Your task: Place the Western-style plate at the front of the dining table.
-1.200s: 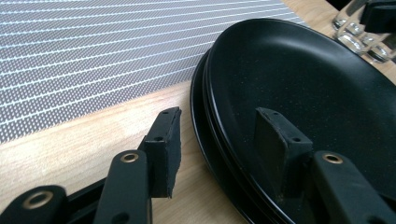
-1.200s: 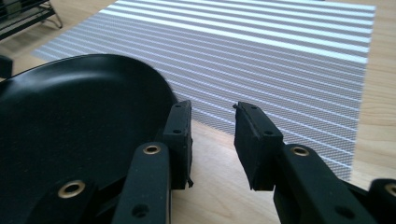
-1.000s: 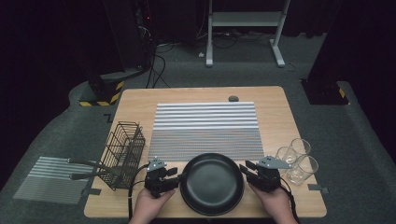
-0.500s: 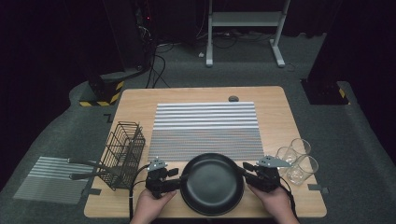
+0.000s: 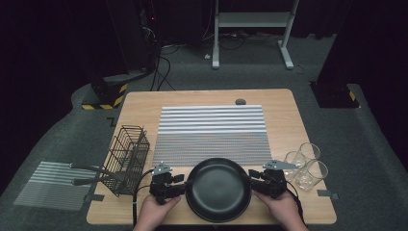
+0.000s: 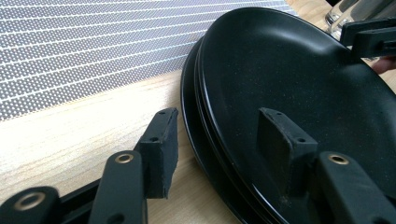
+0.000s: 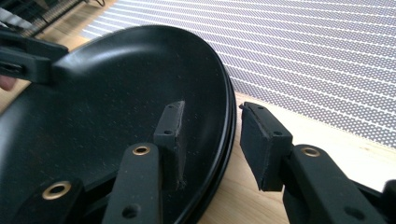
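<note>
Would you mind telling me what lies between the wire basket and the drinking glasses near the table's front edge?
In the high view, the stacked black plates lie between the wire basket and the glasses, with the left tool and right tool at their rims.

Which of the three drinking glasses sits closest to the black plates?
The left glass of the cluster: it stands nearest the plates, beside the right tool, while the other two sit farther right.

Glasses (image 5: 305,165) crowd the stacked plates (image 5: 218,189) at 3 o'clock, wire basket (image 5: 127,159) at 9; striped mat (image 5: 211,134) at 12 lies free.
</note>
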The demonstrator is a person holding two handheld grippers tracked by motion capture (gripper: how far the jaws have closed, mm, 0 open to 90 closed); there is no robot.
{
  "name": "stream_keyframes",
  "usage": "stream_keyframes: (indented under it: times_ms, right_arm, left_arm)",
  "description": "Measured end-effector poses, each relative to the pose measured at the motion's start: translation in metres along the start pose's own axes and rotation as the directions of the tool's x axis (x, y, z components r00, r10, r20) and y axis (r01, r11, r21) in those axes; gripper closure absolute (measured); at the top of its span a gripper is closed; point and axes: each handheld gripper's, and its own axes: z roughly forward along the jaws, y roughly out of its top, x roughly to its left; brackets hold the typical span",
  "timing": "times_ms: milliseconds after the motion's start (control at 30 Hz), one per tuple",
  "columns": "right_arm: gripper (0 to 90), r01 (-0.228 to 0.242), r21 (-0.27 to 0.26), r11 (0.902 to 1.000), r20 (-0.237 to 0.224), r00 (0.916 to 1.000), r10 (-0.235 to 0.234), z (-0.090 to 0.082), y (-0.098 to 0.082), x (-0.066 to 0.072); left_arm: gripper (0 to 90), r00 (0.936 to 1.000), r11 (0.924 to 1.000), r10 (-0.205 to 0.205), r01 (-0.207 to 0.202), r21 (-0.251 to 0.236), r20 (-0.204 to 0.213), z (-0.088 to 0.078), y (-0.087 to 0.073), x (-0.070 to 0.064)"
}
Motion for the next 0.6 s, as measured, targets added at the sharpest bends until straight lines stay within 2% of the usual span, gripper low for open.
stream_keyframes:
  times_ms: [167,233,333,367,600]
  right_arm:
    - [62.2,-0.035,0.004,0.9994,-0.015,0.9993,0.035,-0.0007,0.0006,-0.0005]
    - [62.7,-0.039,0.007,0.9992,-0.025,0.9989,0.039,0.0002,-0.0001,0.0006]
    - [62.7,-0.046,0.010,0.9989,-0.022,0.9987,0.046,0.0003,-0.0006,0.0021]
    - [63.2,-0.061,0.013,0.9981,-0.020,0.9979,0.061,-0.0009,-0.0008,0.0023]
    - [65.7,-0.109,0.033,0.9934,-0.027,0.9935,0.110,-0.0016,0.0002,-0.0006]
  left_arm:
    - [50.0,0.9994,1.0000,-0.007,0.006,0.007,0.033,0.0001,-0.0010,0.0023]
    - [50.2,0.9988,0.9995,-0.030,0.031,-0.001,0.037,0.0004,-0.0019,0.0028]
    - [51.0,0.9991,0.9996,-0.027,0.027,-0.001,0.031,-0.0010,-0.0016,0.0020]
    - [52.0,0.9995,0.9996,-0.027,0.027,-0.005,0.019,-0.0034,-0.0009,0.0011]
    - [56.2,0.9997,0.9999,-0.017,0.017,0.002,0.016,-0.0061,0.0004,0.0003]
